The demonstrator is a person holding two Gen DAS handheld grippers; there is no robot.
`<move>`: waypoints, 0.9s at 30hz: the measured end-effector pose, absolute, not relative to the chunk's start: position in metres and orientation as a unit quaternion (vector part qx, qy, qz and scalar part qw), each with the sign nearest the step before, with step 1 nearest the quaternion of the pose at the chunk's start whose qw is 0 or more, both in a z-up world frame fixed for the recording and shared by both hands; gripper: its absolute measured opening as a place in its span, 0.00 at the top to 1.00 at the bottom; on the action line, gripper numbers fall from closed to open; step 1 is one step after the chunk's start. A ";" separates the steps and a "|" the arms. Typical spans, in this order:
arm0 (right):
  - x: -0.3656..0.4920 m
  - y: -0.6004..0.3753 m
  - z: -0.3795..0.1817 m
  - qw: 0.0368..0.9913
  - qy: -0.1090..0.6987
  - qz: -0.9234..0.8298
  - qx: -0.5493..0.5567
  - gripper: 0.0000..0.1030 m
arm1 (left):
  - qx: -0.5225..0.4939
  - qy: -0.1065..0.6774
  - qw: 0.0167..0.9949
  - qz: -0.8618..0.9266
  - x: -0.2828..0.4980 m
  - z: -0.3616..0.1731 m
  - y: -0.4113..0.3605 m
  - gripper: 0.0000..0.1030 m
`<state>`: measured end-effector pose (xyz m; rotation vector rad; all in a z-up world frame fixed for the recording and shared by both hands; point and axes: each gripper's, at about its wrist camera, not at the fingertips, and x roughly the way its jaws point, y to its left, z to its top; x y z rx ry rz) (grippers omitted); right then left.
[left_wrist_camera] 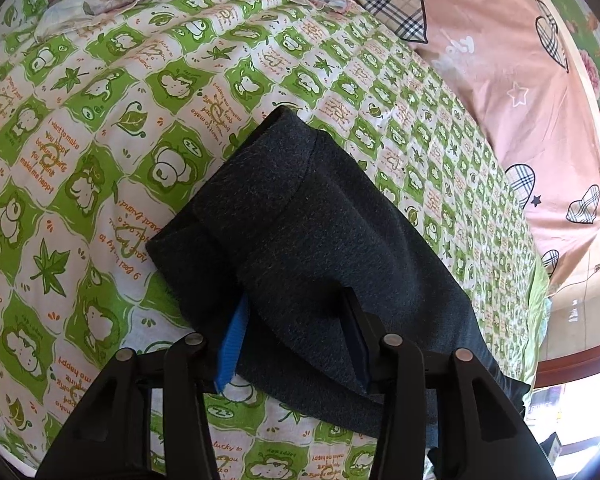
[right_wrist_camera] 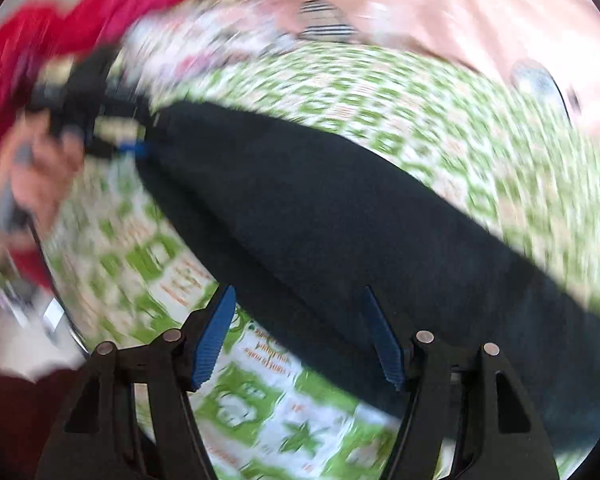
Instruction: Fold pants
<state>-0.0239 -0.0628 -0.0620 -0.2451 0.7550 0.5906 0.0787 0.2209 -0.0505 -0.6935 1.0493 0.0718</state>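
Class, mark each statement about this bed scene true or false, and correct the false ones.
1. The dark grey fleece pants lie on a green-and-white checked bedsheet. True.
2. The left tongs have pants fabric between their blue pads. True.
3. The pink quilt carries a banana print. False: checked hearts and stars.
4. The right tongs are clamped on a red towel. False: they are open, above the pants.
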 end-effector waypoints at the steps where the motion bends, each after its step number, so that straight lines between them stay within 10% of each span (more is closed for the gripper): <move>1: -0.021 -0.056 -0.065 0.877 0.358 0.285 -0.144 0.37 | -0.324 0.491 0.808 0.034 0.080 -0.051 0.221 0.60; 5: -0.009 -0.041 -0.070 0.871 0.344 0.296 -0.187 0.57 | -0.327 0.495 0.804 0.038 0.084 -0.056 0.221 0.76; 8: 0.001 -0.036 -0.064 0.870 0.337 0.304 -0.191 0.92 | -0.328 0.492 0.806 0.033 0.085 -0.055 0.221 0.91; 27: -0.023 -0.038 -0.063 0.841 0.369 0.358 -0.169 0.92 | -0.275 0.474 0.836 0.017 0.043 -0.055 0.226 0.92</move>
